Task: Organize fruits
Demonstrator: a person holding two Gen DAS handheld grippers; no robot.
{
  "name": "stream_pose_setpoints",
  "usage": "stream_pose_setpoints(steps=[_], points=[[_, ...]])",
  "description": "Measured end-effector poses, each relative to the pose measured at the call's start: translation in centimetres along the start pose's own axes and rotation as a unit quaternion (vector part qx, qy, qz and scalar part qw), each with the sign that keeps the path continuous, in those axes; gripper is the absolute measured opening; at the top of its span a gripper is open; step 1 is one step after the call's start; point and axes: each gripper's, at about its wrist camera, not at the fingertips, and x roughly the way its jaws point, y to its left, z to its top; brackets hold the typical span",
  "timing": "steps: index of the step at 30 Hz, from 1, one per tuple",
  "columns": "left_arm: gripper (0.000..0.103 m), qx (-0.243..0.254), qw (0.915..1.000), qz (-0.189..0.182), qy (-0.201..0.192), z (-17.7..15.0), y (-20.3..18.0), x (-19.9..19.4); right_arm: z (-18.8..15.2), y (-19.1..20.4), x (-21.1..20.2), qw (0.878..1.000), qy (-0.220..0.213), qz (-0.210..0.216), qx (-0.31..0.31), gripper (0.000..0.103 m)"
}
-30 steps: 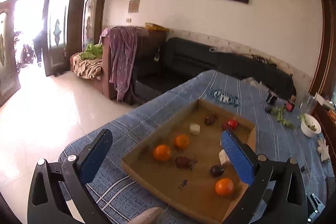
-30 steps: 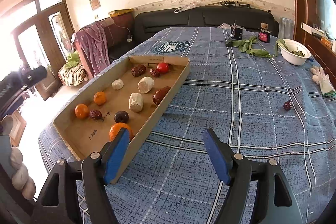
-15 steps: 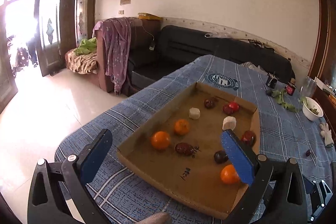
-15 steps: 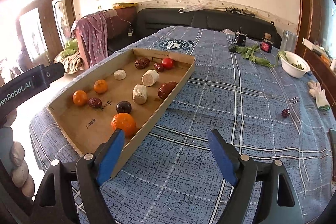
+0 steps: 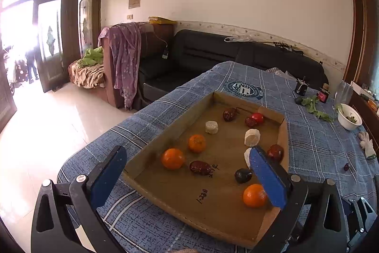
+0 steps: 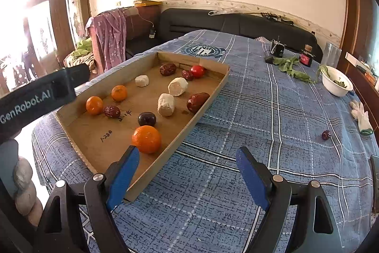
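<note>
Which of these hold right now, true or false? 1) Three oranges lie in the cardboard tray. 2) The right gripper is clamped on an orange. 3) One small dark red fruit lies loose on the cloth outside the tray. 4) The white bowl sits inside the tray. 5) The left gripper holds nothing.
1) True: three oranges lie in the cardboard tray.
2) False: the right gripper has just been opening, and nothing is between its jaws.
3) True: a small dark red fruit lies alone on the blue cloth.
4) False: the white bowl stands on the cloth, far from the tray.
5) True: the left gripper is open and empty.
</note>
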Motion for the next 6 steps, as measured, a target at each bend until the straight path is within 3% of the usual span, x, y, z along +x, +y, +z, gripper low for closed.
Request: stream_pose_setpoints(steps=[6], points=[[0.103, 0.009, 0.9999, 0.004, 0.004, -0.05, -0.54, -0.16, 0.24, 0.54, -0.10, 1.000, -0.004, -0.005, -0.018, 0.090]])
